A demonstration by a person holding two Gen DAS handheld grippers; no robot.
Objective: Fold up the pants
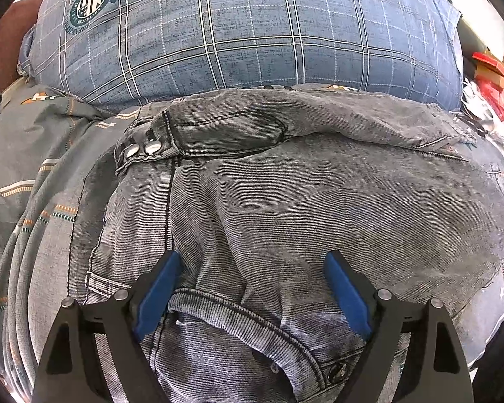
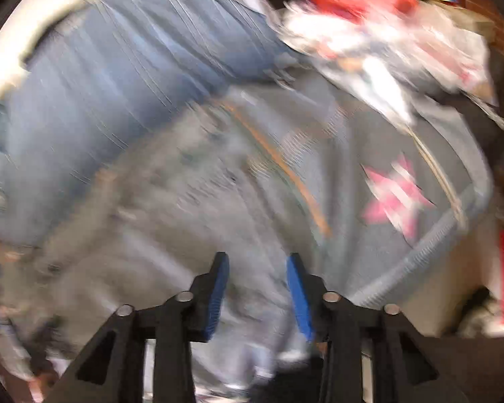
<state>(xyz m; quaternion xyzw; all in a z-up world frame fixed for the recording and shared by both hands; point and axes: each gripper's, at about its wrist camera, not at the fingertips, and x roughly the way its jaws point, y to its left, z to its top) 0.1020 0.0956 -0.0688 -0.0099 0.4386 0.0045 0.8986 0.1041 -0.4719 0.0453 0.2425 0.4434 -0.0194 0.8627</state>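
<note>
Grey washed denim pants lie folded over themselves on a bed, with the waistband, pocket seams and metal buttons showing. My left gripper hovers just above the pants near the waistband, its blue pads wide apart and empty. The right wrist view is badly motion-blurred. My right gripper has its blue pads apart with nothing between them, over grey cloth that I cannot identify for sure.
A blue plaid pillow lies behind the pants. The grey bedsheet has stripes and a pink star print. Red and white packages lie at the bed's far right side.
</note>
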